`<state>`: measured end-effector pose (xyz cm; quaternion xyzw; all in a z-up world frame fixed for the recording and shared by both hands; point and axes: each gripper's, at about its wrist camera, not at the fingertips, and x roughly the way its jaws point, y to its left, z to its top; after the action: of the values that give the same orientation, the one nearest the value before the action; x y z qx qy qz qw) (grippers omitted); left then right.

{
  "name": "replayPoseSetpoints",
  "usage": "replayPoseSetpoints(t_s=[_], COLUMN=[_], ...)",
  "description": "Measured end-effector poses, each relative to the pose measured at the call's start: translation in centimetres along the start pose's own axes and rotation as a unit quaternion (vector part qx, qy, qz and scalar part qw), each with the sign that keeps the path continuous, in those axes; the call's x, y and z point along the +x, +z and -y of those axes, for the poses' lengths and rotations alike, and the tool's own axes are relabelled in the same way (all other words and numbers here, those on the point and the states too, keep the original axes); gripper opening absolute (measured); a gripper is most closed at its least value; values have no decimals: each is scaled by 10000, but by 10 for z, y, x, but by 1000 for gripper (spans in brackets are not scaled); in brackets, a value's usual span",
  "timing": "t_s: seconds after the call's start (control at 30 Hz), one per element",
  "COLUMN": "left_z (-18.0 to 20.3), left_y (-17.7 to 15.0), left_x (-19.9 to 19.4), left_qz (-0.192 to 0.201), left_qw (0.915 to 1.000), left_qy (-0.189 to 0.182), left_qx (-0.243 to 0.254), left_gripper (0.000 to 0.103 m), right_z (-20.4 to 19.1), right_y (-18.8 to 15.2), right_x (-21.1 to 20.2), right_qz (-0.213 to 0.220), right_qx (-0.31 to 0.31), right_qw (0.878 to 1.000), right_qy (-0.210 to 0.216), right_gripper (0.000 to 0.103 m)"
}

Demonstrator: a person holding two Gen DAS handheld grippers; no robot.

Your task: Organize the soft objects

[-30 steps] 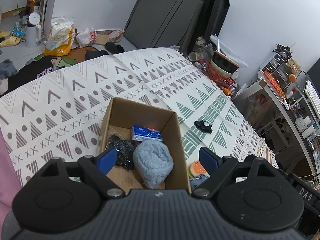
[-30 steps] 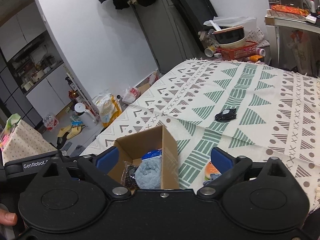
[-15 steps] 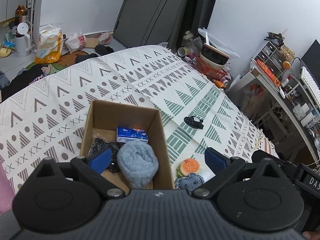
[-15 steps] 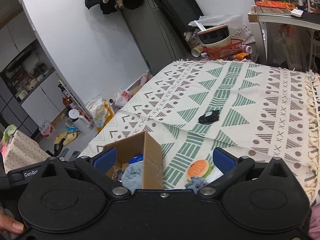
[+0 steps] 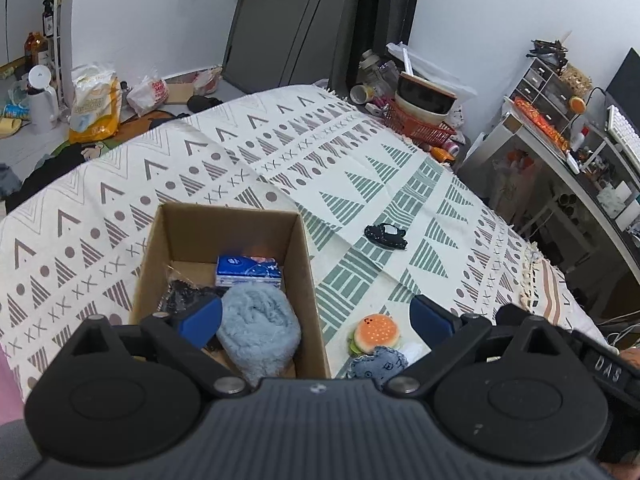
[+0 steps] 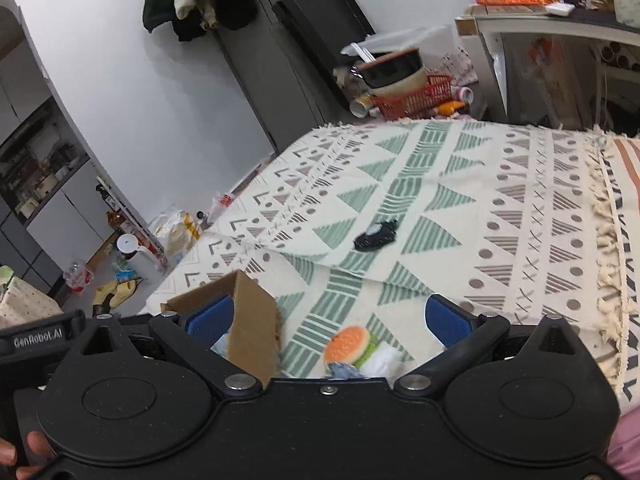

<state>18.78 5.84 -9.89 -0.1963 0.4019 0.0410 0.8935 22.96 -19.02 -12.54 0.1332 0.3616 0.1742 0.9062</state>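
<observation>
While both claws (image 5: 316, 316) (image 6: 330, 320) gape empty, the burger toy (image 6: 347, 345) lies between the right claw's fingers.

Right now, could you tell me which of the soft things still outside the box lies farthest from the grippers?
The black item, alone out on the cloth. The burger toy and the blue denim piece lie together beside the box.

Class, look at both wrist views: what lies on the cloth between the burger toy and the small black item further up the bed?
Nothing: between the burger toy and the black item only patterned cloth shows, in both wrist views.
</observation>
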Motion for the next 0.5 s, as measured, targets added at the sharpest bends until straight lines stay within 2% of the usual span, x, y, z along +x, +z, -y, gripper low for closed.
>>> replayPoseSetpoints(t_s=[0.13, 0.3, 0.43, 0.5], left_z=[7, 20, 30, 36], left_y=[-3, -4, -3, -2], left_x=[8, 17, 20, 23], left_qz=[-28, -109, -48, -56], left_qw=[9998, 9998, 9999, 9999], left_qy=[155, 168, 128, 91], left_qx=[-123, -35, 36, 45], left_gripper=[99, 99, 99, 98], right_z=[12, 30, 52, 60], right_y=[-1, 0, -5, -7], right_x=[0, 3, 9, 14], right_qz=[-28, -76, -61, -138], right_qx=[65, 335, 860, 975], right_qw=[9999, 9994, 9962, 9951], right_qy=[-113, -56, 119, 63], right_gripper=[103, 103, 103, 103])
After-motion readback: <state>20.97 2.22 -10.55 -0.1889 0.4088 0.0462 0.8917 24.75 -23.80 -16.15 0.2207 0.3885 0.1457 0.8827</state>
